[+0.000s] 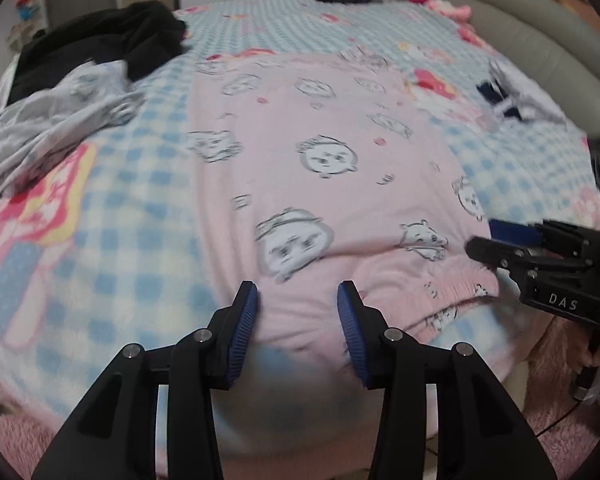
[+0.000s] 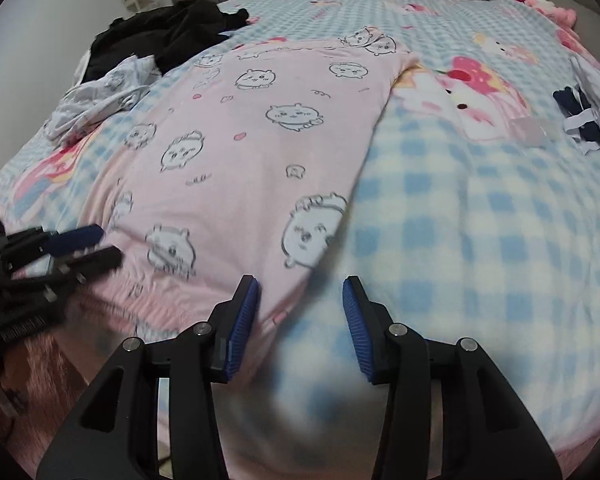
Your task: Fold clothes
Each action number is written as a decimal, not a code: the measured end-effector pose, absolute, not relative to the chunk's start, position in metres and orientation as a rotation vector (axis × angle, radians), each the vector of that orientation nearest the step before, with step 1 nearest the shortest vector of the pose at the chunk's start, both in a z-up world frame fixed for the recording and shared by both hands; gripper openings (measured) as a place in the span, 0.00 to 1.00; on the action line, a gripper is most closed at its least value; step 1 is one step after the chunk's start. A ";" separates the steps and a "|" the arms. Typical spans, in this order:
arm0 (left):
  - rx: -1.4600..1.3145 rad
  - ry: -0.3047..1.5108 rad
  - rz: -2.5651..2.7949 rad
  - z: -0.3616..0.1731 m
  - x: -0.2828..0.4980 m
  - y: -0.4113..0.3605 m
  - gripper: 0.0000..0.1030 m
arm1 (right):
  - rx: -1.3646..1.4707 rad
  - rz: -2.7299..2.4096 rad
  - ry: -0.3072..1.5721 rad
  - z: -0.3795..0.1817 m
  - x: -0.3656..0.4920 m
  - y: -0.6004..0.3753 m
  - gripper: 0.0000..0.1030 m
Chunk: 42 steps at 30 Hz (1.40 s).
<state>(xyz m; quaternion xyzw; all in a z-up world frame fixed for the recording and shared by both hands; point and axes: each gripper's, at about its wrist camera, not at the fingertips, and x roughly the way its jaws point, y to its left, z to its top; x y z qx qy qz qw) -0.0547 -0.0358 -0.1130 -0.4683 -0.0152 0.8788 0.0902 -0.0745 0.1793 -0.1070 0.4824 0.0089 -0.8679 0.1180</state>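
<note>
Pink cartoon-print pyjama trousers (image 1: pixel 320 168) (image 2: pixel 236 152) lie flat lengthwise on the blue checked blanket (image 1: pixel 132 216) (image 2: pixel 460 240), waistband at the near edge of the bed. My left gripper (image 1: pixel 298 300) hovers open over the waistband, nothing between its blue pads. My right gripper (image 2: pixel 300 296) is open at the waistband's right corner, its left pad just over the pink cloth. Each gripper also shows in the other's view: the right gripper (image 1: pixel 500 248) at the waistband's right end, the left gripper (image 2: pixel 84 246) at its left end.
A crumpled white printed garment (image 1: pixel 60 120) (image 2: pixel 100 96) and a black garment (image 1: pixel 112 44) (image 2: pixel 168 32) lie at the far left. Folded navy and white clothes (image 1: pixel 508 100) (image 2: pixel 584 116) sit at the right. A grey headboard (image 1: pixel 540 40) curves along the right. Pink rug (image 1: pixel 580 412) lies below the bed.
</note>
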 end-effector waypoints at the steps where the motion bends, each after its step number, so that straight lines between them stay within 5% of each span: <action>1: -1.391 -0.078 2.621 -0.111 -0.052 -0.042 0.42 | 1.404 -2.541 0.031 -0.105 -0.071 0.182 0.43; 10: -1.262 -0.356 2.663 -0.091 -0.057 -0.070 0.41 | 1.367 -2.557 -0.127 -0.089 -0.067 0.199 0.44; 17: -1.422 -0.068 2.652 -0.107 -0.071 -0.036 0.41 | 1.432 -2.525 -0.045 -0.102 -0.081 0.177 0.45; 27: -1.315 -0.243 2.709 -0.084 -0.058 -0.074 0.41 | 1.366 -2.597 -0.004 -0.081 -0.068 0.191 0.44; 42: -1.448 0.098 2.600 -0.124 -0.071 0.002 0.45 | 1.416 -2.543 0.005 -0.107 -0.077 0.166 0.46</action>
